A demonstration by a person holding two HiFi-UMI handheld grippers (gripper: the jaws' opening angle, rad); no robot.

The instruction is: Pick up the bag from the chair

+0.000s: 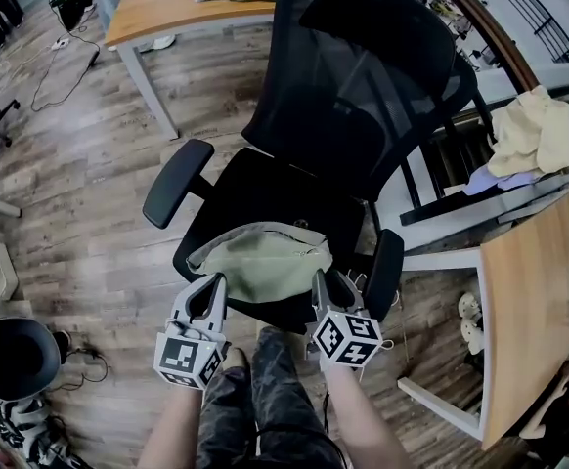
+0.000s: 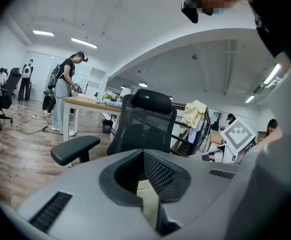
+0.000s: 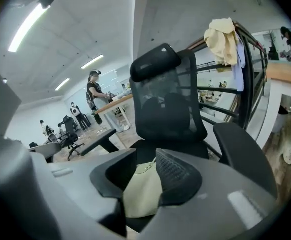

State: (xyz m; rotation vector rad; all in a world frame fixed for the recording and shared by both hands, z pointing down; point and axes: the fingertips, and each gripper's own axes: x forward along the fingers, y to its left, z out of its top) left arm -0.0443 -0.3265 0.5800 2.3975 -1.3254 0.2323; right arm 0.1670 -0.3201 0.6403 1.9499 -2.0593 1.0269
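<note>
1 bag (image 1: 262, 262) at chair (image 1: 363, 96) seat's front edge | armrests (image 1: 177, 182) flank it

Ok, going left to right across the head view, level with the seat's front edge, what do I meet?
left gripper → olive bag → right gripper → chair armrest → wooden desk

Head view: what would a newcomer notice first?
A black mesh office chair fills the centre, with an olive bag lying on its seat. The left gripper and right gripper hang at the bag's near edge, one at each end. A cream cloth lies at the right.
</note>
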